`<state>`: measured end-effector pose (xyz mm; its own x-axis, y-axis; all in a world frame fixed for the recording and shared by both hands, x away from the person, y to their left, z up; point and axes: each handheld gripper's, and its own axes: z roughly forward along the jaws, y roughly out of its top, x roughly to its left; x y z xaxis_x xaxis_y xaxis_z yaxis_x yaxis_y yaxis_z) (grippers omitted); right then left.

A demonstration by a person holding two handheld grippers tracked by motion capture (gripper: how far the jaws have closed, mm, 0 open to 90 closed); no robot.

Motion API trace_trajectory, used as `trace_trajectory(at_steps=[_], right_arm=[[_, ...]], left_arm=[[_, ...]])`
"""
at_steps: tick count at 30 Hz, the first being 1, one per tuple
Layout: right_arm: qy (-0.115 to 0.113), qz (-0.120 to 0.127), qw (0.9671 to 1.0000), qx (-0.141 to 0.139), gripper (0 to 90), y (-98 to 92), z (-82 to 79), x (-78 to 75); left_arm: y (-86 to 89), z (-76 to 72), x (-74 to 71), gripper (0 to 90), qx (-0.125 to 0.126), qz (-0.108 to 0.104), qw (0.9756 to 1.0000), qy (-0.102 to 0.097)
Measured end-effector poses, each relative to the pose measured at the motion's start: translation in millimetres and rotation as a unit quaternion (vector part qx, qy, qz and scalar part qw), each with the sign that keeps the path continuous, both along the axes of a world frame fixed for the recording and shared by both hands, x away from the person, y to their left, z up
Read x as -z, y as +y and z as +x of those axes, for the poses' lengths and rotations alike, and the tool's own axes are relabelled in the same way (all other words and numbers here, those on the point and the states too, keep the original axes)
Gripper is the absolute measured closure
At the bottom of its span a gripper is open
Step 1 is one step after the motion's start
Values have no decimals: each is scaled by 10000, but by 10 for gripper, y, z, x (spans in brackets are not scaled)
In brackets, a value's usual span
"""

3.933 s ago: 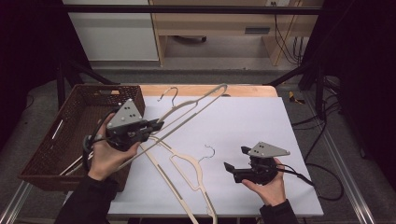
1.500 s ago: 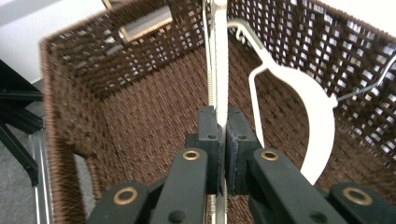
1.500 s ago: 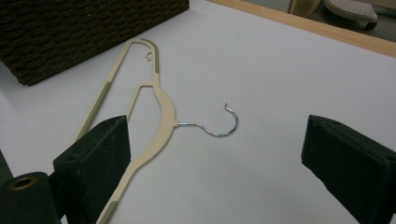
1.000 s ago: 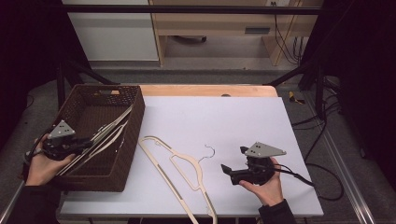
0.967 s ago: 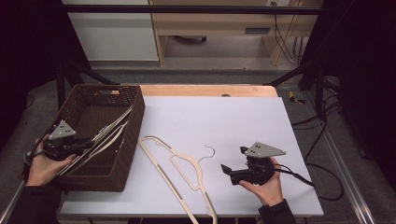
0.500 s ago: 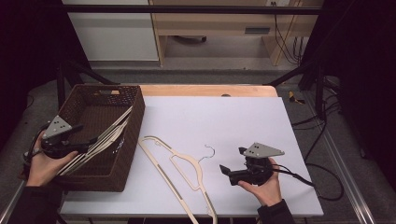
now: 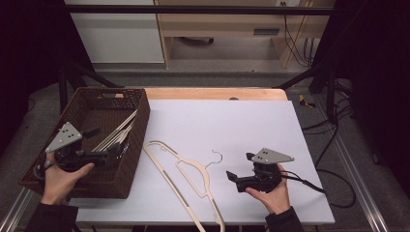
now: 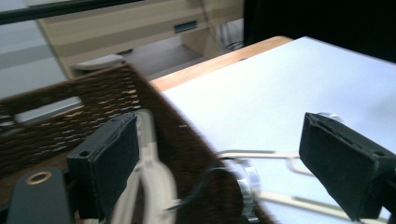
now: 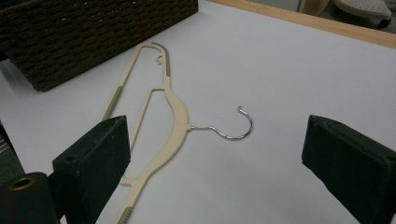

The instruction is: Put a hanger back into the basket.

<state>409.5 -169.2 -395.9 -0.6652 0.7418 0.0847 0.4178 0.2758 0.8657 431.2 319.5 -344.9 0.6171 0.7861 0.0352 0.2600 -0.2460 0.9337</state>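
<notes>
Both tools stand wide open and grip nothing. From the high view, the left tool (image 7: 104,155) sits over the near part of a dark wicker basket (image 7: 138,145) at the tabletop's (image 7: 251,125) left edge, held by the left hand (image 7: 60,179). Cream hangers (image 7: 116,135) lie slanted inside the basket. The right tool (image 7: 232,176) rests low over the white tabletop near its front edge, in the right hand (image 7: 270,193). Another cream hanger (image 7: 186,174) with a metal hook lies flat on the tabletop between the basket and the right tool.

Left gripper view: the jaws are far apart over the basket's rim (image 8: 187,140), a blurred cream hanger (image 8: 149,177) just beside the left jaw.

Right gripper view: the spread jaws frame the flat hanger (image 9: 175,112), its hook (image 9: 233,130) lying between them, basket wall (image 9: 93,32) beyond.
</notes>
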Motion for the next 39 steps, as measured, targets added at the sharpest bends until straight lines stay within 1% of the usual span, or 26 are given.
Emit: trace_trajectory(at_steps=[1,2,3,5,7,8,9,11,14,15,16,17,18,21,23,24,26,27,28,29,31,32,34,36,38,39], right_arm=[[-11,-28,10000,-28,83,7,4,12],[20,-37,10000,-55,84,21,3,28],[37,-42,10000,-25,83,36,3,40],[55,-60,10000,-55,84,44,2,52],[118,-83,9999,-95,84,83,1,92],[118,-83,9999,-95,84,83,1,92],[145,-80,9998,-102,89,108,2,112],[166,-72,9998,-101,91,122,1,122],[291,-100,9994,-156,111,184,-1,179],[421,-195,9986,-237,119,229,2,227],[421,-195,9986,-237,119,229,2,227],[458,-247,9983,-251,130,251,4,249],[558,-291,9975,-319,159,287,8,284],[656,-297,9967,-365,201,334,2,332],[683,-318,9963,-420,210,346,1,350],[781,-371,9952,-460,232,384,1,399],[835,-380,9948,-445,240,414,-4,428],[848,-585,9934,-511,250,444,-15,455],[833,-723,9925,-532,253,472,-28,467],[903,-832,9907,-586,293,552,-58,506],[1039,-761,9897,-633,326,576,-61,546],[1056,-862,9888,-605,329,586,-61,572],[1086,-953,9875,-623,358,605,-63,617],[1225,-936,9857,-681,403,632,-81,653],[1276,-931,9843,-787,440,645,-89,685],[1330,-934,9837,-774,457,655,-95,693]], left_arm=[[-31,-17,18,115,56,-58,10000,18],[-113,-63,62,112,186,-150,9997,71],[-113,-63,62,111,186,-150,9997,71],[-189,-99,108,108,276,-161,9994,101],[-275,-133,187,104,323,-71,9993,198],[-275,-133,187,103,323,-71,9993,198],[-314,-149,232,103,351,-27,9991,248],[-340,-158,257,103,387,-13,9988,285],[-375,-169,271,101,387,68,9988,277],[-384,-172,275,100,402,61,9988,283],[-391,-175,278,100,413,78,9987,273],[-399,-179,284,100,415,102,9987,261],[-404,-181,290,99,423,120,9987,261],[-400,-187,293,97,423,133,9987,234],[-399,-187,294,97,421,131,9988,227],[-400,-192,300,95,441,128,9987,236],[-400,-197,300,95,468,129,9986,231],[-401,-200,299,95,469,132,9986,214],[-398,-203,295,95,465,115,9986,210],[-390,-208,289,94,446,90,9988,205],[-363,-217,277,94,410,79,9990,181],[-353,-216,273,94,395,78,9990,172],[-322,-215,266,94,343,48,9992,174],[-295,-218,257,94,311,3,9994,165],[-280,-224,250,95,291,-9,9995,147],[-276,-226,248,94,290,-15,9995,149]])
